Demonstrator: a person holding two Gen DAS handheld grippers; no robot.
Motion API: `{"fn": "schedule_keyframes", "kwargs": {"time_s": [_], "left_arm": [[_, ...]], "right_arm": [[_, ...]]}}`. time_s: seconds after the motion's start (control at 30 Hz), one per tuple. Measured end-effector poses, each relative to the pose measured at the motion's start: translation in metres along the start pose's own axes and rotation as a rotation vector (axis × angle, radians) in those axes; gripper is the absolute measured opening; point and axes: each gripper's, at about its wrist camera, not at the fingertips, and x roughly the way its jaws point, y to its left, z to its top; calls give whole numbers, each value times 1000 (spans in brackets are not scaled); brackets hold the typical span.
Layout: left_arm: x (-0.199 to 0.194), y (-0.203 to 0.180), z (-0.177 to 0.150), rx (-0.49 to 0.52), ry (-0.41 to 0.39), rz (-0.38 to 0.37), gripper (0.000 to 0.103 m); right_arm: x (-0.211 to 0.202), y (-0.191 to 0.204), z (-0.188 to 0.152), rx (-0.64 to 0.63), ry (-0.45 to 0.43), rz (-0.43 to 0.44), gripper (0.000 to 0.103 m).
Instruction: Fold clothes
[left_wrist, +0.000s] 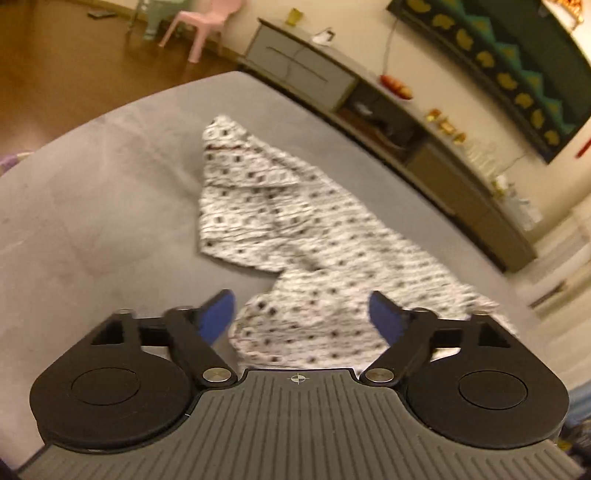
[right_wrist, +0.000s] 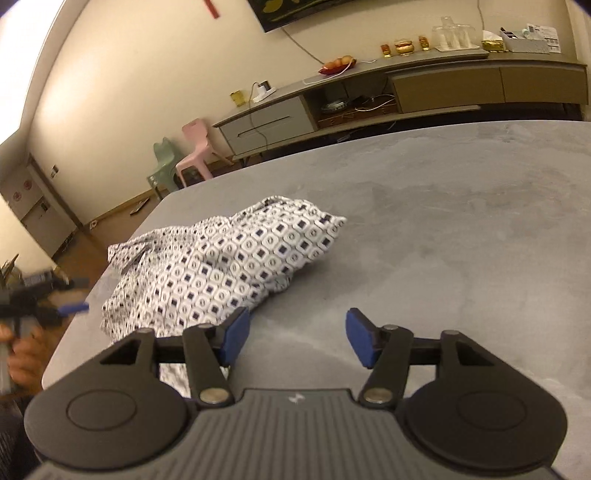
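Now patterned garment (left_wrist: 295, 236) crumpled on grey table (left_wrist: 92, 206), under released left hand-held gripper (left_wrist: 301, 314); right hand-held gripper (right_wrist: 295, 339) released beside it.

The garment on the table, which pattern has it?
White with small dark squares, clearest in the right wrist view.

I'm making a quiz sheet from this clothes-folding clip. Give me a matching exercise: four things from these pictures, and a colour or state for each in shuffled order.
Things:
1. patterned garment
2. plastic chair
3. table
4. left hand-held gripper

Colour or state:
A. pink
B. grey
C. jaws open, nothing gripped
D. crumpled, not yet folded

Pairs: 1-D, 2-A, 3-B, 4-C
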Motion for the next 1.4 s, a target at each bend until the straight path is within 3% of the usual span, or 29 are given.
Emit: {"fn": "schedule_keyframes", "kwargs": {"time_s": [0.13,0.23,0.37,0.4,0.43,0.47,0.5,0.53,0.57,0.63,0.77,0.87,0.97,1.07,1.17,1.23,1.3,1.33,1.37,1.4], "left_arm": [[32,0,-9,61,25,32,85],[55,-4,-7,91,40,-2,85],[67,-3,-8,92,58,-86,83],[67,-4,-9,96,53,-100,79],[68,-6,-10,113,53,-110,58],[70,-9,-10,139,58,-108,6],[71,-13,-11,160,60,-117,0],[71,-16,-11,177,62,-134,0],[64,-22,-11,203,34,-160,0],[42,-37,-10,256,-50,-231,0],[-31,-69,6,281,-245,-465,0],[-100,-94,29,274,-420,-595,0],[-163,-105,57,226,-594,-659,0],[-194,-99,81,152,-673,-618,0],[-192,-81,91,75,-646,-533,0],[-171,-65,89,35,-589,-425,0],[-140,-43,88,-15,-518,-283,0],[-118,-25,89,-62,-471,-209,0],[-94,-6,91,-101,-422,-146,0],[-70,13,91,-124,-377,-89,0]], "right_arm": [[22,7,26,-15,-31,-86,66],[48,26,52,-119,-37,-150,69],[105,51,86,-283,46,-171,83],[124,52,91,-305,79,-176,83],[139,52,93,-319,130,-172,81],[153,51,95,-331,186,-165,62],[164,49,94,-342,247,-139,20],[169,49,93,-352,289,-113,7],[163,51,94,-371,271,-120,7],[120,55,105,-377,121,-152,5],[-36,72,133,-367,-249,-215,5],[-152,90,154,-370,-516,-263,5],[-239,120,175,-399,-672,-293,5],[-265,144,198,-429,-691,-334,5],[-223,148,229,-419,-583,-335,6],[-165,139,243,-383,-481,-362,7],[-92,120,243,-287,-315,-376,17],[-54,105,235,-225,-186,-353,28],[-25,88,221,-155,-85,-323,30],[-12,73,201,-105,-50,-302,31]]}}
